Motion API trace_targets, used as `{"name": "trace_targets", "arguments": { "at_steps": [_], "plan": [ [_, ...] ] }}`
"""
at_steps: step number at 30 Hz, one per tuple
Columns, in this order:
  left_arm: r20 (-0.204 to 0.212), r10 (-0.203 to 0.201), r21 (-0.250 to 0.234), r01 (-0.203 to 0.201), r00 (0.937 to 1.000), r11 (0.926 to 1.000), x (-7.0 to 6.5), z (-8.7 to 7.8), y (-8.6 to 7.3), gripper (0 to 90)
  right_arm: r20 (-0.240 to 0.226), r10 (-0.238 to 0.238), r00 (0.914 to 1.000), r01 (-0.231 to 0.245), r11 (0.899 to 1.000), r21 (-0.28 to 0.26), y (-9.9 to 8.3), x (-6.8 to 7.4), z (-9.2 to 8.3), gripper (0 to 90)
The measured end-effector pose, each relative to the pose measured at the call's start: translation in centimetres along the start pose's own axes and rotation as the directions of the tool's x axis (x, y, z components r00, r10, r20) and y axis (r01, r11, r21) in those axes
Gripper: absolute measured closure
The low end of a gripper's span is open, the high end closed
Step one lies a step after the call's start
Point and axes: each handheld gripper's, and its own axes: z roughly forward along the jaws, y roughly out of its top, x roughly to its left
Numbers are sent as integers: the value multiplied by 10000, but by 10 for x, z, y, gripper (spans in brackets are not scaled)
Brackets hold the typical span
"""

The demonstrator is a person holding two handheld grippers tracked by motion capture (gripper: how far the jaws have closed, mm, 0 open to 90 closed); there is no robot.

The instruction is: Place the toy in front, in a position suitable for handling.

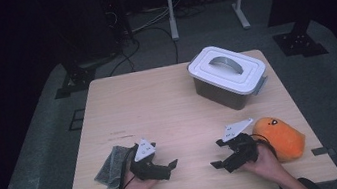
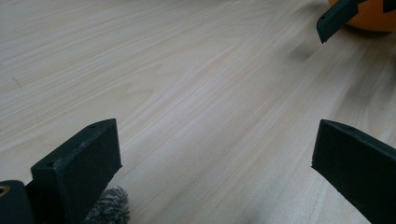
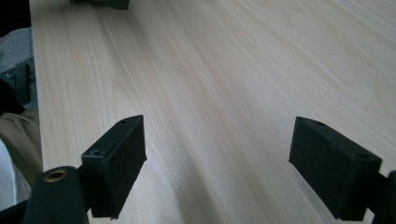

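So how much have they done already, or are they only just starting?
It looks like the very start. Nothing looks done: the white lid sits on the grey box, the orange plush toy lies beside the right tongs, and the grey cloth lies beside the left tongs. Both tongs are open with nothing between them. Picking anything up and opening the box are still left.

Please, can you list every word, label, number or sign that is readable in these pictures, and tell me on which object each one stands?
No text can be read in any view.
Grey plate on the left claw: small dark marks, too small to read.
Grey plate on the right claw: the same, unreadable.
Orange plush toy: a small dark mark, not lettering as far as I can tell.
White lid of the box: no label visible.
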Motion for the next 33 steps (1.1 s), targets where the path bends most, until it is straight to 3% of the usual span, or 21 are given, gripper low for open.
{"name": "trace_targets", "arguments": {
  "at_steps": [17, 26, 33],
  "plan": [
    [-63, 54, -84, -54, 10000, 9999, 1, -4, 0, 4, -123, 265, 9996, -271, 9985, -476, 3, 2, -6, 172],
    [-94, 66, -84, -67, 9999, 9999, 1, -5, -1, 4, -154, 160, 9998, -167, 9988, -462, 10, 4, -11, 172],
    [-172, 70, -113, -72, 9998, 9999, 1, -7, -1, 4, -23, -194, 9998, 193, 9991, -372, 19, 9, -24, 172]
  ]
}}
